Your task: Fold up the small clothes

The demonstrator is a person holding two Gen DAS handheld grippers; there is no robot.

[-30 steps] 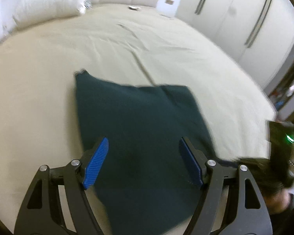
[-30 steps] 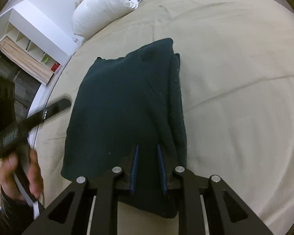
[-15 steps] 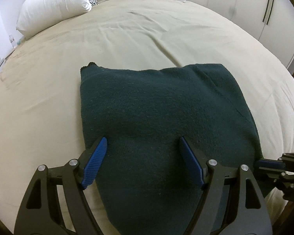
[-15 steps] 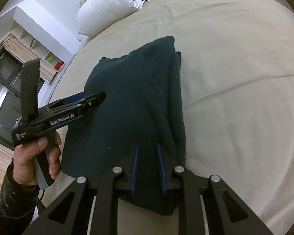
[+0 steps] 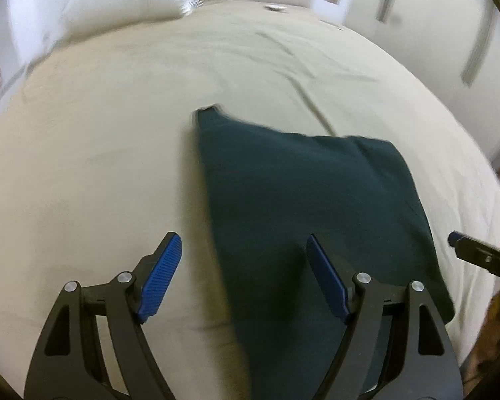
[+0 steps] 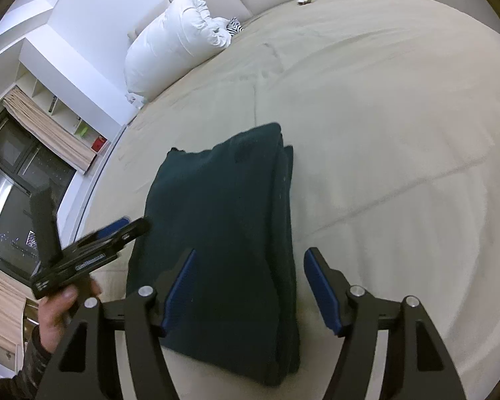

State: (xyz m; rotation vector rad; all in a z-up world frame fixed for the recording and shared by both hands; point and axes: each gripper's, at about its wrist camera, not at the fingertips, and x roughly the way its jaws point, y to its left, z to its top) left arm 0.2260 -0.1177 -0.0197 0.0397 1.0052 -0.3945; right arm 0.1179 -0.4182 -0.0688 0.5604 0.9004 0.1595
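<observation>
1. A beige bed (image 6: 400, 140) carries a white pillow (image 6: 176, 43) near its headboard edge; white wardrobes (image 5: 450, 43) stand beside it.
2. The folded dark-green garment (image 6: 223, 226) lies near the bed's near edge.
3. The left gripper (image 5: 243, 276) is wide open and empty; the right gripper (image 6: 250, 286) is opening above the garment, its pads clear of the cloth.

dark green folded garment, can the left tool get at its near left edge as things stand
Probably yes. The left tool is open with that edge of the dark green folded garment between its pads, untouched. Only bare bedsheet lies around, and the right tool, opening, hangs over the opposite edge.

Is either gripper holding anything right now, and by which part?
Nothing is held. The folded dark green knit garment lies free on the bed; right jaws are opening above it.
</observation>
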